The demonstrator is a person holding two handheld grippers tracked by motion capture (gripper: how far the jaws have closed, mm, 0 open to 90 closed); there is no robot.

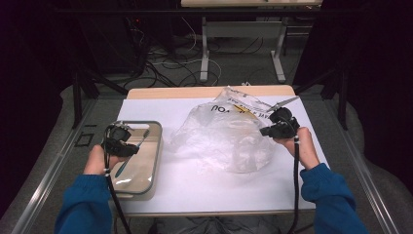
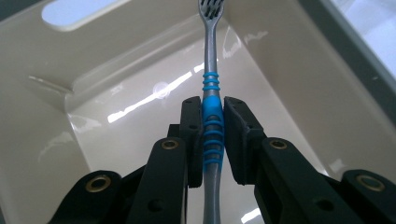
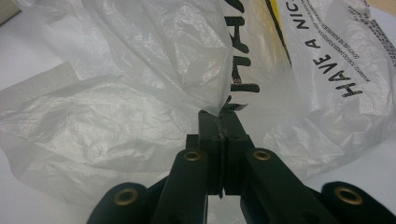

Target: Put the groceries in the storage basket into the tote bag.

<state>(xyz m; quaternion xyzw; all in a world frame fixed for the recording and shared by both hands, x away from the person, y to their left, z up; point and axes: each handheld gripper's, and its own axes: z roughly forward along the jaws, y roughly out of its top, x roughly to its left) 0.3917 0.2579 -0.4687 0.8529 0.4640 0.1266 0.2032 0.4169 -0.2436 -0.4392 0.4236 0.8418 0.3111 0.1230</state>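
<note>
Left tongs (image 2: 212,121) pinching the toothbrush (image 2: 211,84) at the blue grip, mid-handle, over the tray (image 1: 155,146) at the counter's (image 1: 195,185) left. Right tongs (image 3: 223,122) pressed together on a fold of the bag's (image 3: 154,60) edge, holding it up at right; the bag sits mid-counter.

Risks, as I read it:
- The grip is a narrow pinch on a rounded handle. Any knock on the tray wall could swivel the brush between the pads or pop it out.
- The bag film is thin and slick. It could slide out of the right tongs, and the mouth would collapse before the brush gets there.
- Bristles could snag the film on entry and drag the bag.

Orientation: in the left gripper view the brush's long axis runs straight out along the tongs, head at the far end, tail back under them. In the high view the head points far-right, toward the bag.
</note>
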